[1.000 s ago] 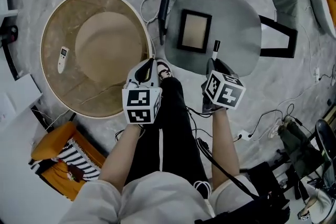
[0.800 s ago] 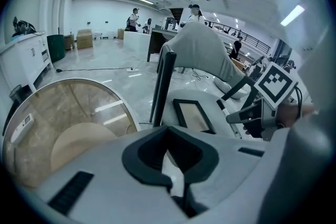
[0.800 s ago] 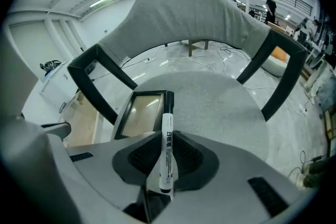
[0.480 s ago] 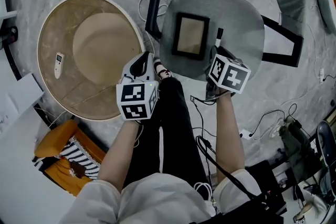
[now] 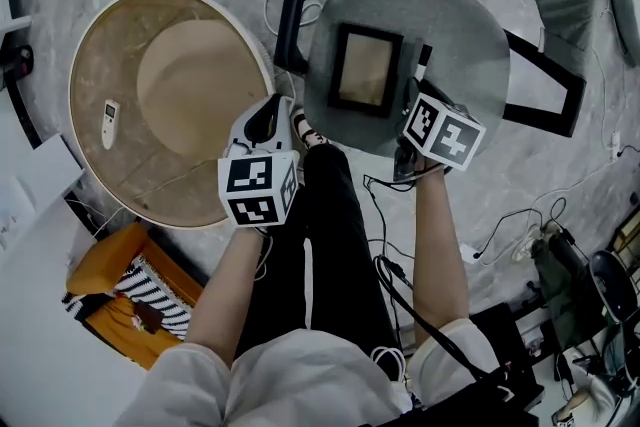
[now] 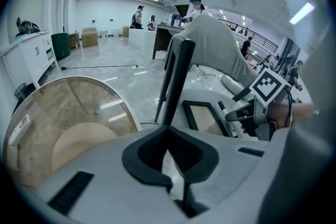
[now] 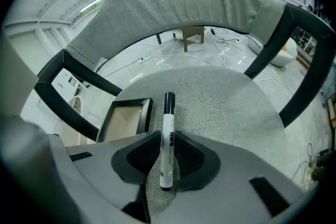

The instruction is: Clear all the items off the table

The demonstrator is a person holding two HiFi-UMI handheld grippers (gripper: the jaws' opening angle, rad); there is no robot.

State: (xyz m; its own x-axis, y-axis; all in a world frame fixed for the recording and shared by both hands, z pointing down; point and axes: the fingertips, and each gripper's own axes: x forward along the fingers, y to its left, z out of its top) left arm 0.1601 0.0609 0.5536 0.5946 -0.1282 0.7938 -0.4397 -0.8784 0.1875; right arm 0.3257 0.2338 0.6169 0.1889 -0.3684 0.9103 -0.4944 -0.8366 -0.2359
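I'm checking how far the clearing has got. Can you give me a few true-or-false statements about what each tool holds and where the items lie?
1. The right tool is closed on a marker. True.
2. The picture frame lies on the round table. False: it lies on the grey chair seat.
3. A remote lies on the round table. True.
4. The left tool holds the remote. False: its jaws are together with nothing between them, and the remote lies apart from it on the table.
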